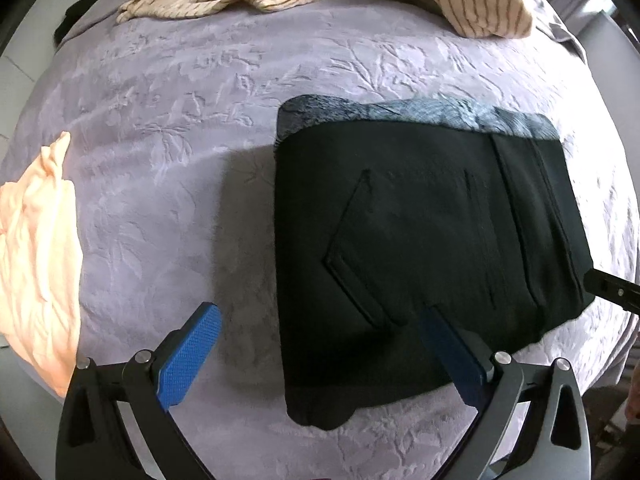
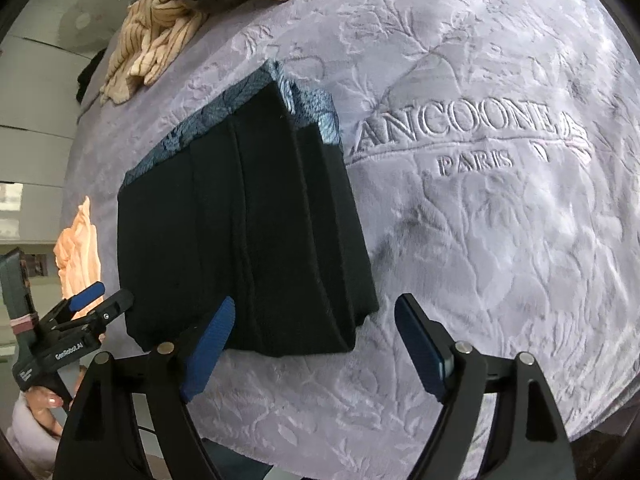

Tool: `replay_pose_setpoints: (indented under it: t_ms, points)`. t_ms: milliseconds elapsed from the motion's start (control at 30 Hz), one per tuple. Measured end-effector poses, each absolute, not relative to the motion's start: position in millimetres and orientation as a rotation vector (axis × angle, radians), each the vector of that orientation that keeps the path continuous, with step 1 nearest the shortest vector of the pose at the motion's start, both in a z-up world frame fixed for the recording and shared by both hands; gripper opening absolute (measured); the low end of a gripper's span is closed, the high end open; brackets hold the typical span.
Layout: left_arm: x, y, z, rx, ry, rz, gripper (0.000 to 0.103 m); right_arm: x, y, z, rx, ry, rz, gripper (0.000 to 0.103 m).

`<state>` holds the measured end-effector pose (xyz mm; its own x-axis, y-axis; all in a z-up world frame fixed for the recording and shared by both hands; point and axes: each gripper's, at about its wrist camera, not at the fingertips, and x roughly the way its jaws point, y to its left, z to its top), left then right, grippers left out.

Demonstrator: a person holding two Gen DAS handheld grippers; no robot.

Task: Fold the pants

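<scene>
Pants folded on the bed, both my grippers wide and empty.

The pants [image 1: 420, 248] lie as a compact black stack on the blanket [image 1: 168, 128]. My left gripper [image 1: 320, 352] and right gripper [image 2: 312, 344] hover over its near edge; snagging it could flip layers open. Lower layers are hidden.

both hand-held tools are alike: the left gripper [image 1: 316, 354] and the right gripper [image 2: 314, 344] each have curved black arms with slotted cut-outs, round silver screws at the pivots, and flat fingers faced with blue pads [image 1: 188, 358] in a fine diamond texture. seen from the right wrist camera, the left tool's black body carries small white lettering and a grey handle ringed by a pinkish band. the hand [image 2: 42, 404] gripping it comes out of a fluffy pale pink sleeve [image 2: 28, 428].
</scene>
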<state>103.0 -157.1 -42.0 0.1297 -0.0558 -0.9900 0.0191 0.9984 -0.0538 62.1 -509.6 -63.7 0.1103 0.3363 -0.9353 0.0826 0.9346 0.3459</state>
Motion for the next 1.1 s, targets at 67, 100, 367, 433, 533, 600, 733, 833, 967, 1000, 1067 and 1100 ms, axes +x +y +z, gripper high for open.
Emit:
replay_pose_setpoints:
  t_ms: [67,100,367,433,533,600,733,833,967,1000,1067,1100]
  points:
    - [108,-154,-44,-0.039,1.438,-0.048,0.103,66,-511,-63,0.344,1.434,0.211,0.095]
    - [110,-152,-45,-0.049,1.437,-0.045,0.103,69,-512,-62,0.339,1.418,0.224,0.103]
    - [131,-137,-64,-0.119,1.460,-0.066,0.103,95,-517,-78,0.372,1.440,0.328,0.103]
    - [136,-135,-66,-0.141,1.455,-0.092,0.103,100,-517,-84,0.388,1.450,0.349,0.103]
    - [140,-131,-66,-0.173,1.423,-0.136,0.103,107,-516,-96,0.402,1.469,0.377,0.103]
    - [142,-127,-65,-0.195,1.395,-0.165,0.103,110,-515,-101,0.395,1.477,0.392,0.103]
    - [147,-117,-79,-0.256,1.422,-0.210,0.103,116,-515,-109,0.419,1.485,0.447,0.103]
    - [150,-112,-92,-0.328,1.446,-0.241,0.103,122,-513,-121,0.479,1.507,0.491,0.103]
    - [156,-118,-102,-0.368,1.453,-0.288,0.103,130,-504,-136,0.517,1.528,0.522,0.103]
    - [157,-122,-105,-0.370,1.456,-0.299,0.103,133,-501,-139,0.524,1.533,0.518,0.103]
    - [156,-132,-109,-0.378,1.465,-0.310,0.103,137,-499,-146,0.549,1.550,0.493,0.103]
    - [157,-133,-111,-0.386,1.468,-0.305,0.103,140,-500,-150,0.573,1.562,0.478,0.103]
